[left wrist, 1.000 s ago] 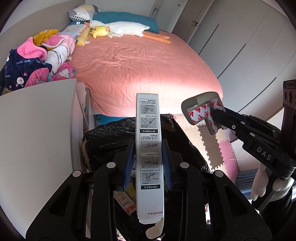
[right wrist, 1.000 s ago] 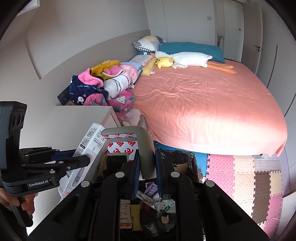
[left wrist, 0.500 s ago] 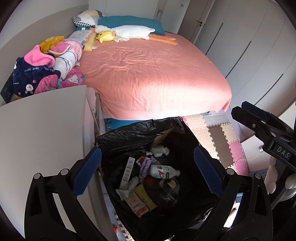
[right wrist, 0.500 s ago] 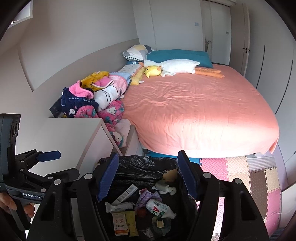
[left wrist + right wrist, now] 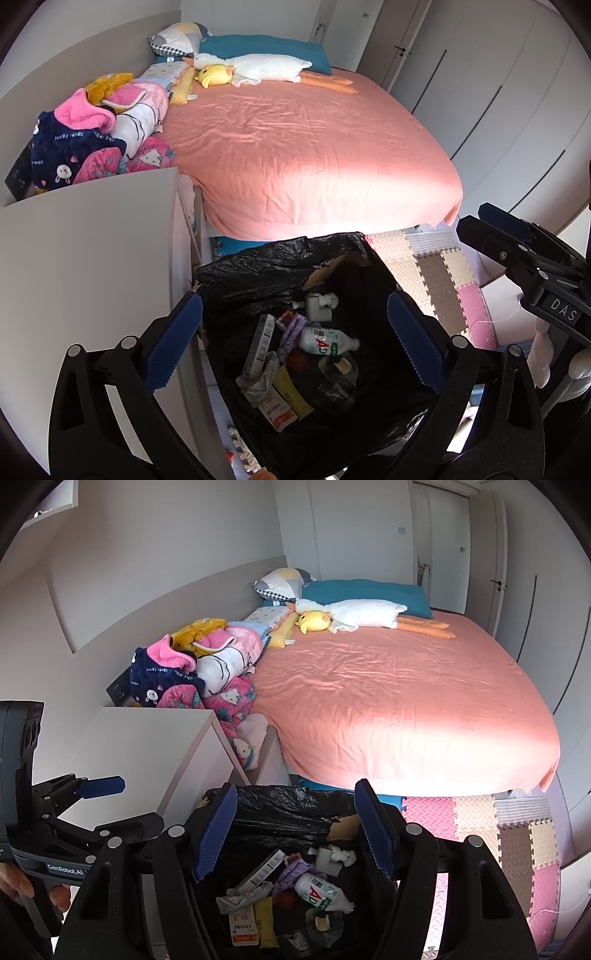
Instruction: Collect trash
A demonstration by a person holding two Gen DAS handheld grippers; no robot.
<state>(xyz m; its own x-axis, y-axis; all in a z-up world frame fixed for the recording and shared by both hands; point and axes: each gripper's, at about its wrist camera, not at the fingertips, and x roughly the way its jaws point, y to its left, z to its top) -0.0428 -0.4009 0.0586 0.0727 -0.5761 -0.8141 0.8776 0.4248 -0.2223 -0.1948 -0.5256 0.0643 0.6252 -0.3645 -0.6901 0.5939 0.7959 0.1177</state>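
Box (image 5: 261, 342) dropped into bin bag (image 5: 258, 273), lying slantwise — jaws apart.

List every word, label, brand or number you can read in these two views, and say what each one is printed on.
"DAS": on the right tongs' black body, seen from the left wrist view.
"GenRobot.AI": on the left tongs' body, seen from the right wrist view.
"AD": red letters on the white bottle in the black trash bag.
"lucky rabbit": on the navy garment, only roughly legible.
Print on the long box and the red-and-white packet: too small to read.
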